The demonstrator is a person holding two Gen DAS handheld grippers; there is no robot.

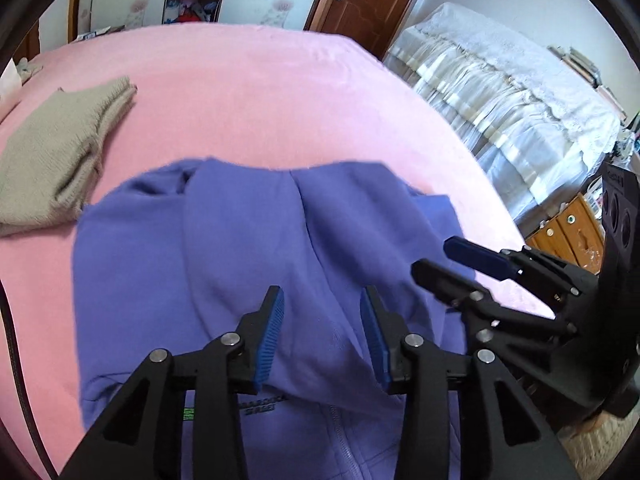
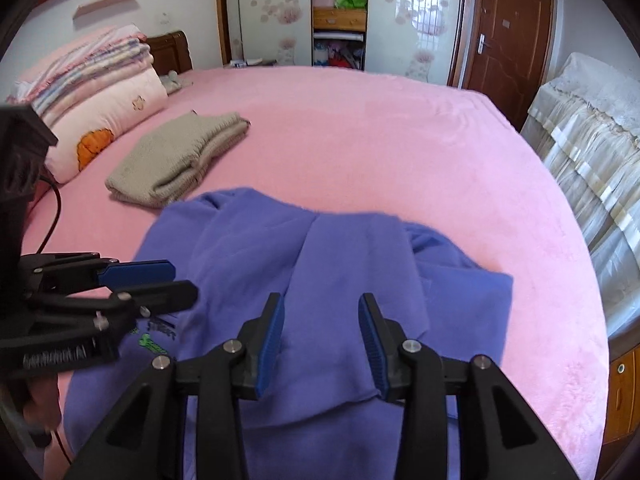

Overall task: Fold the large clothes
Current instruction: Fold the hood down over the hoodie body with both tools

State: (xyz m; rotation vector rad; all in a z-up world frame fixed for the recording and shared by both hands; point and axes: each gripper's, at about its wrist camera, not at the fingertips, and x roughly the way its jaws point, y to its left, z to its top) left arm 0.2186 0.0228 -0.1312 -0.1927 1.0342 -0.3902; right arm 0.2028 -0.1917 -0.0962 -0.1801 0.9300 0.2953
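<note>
Purple hoodie (image 1: 248, 240) lies zipper-up, long axis running away; left tool (image 1: 322, 336) and right tool (image 2: 322, 340) both released above it.

Home bedroom: pink bed (image 2: 360, 140), wardrobe (image 2: 340, 12), door (image 2: 508, 28).

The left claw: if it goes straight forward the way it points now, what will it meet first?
Most likely the purple hoodie: the open left claw points down at its folded fabric. Depth is unclear.

A purple zip-front hoodie (image 1: 248, 256) lies partly folded on the pink bed (image 1: 256, 92). The left gripper (image 1: 322, 336) hovers over it, jaws apart, the right gripper (image 1: 456, 264) beside. A folded beige knitted sweater (image 1: 56, 148) lies nearby.
</note>
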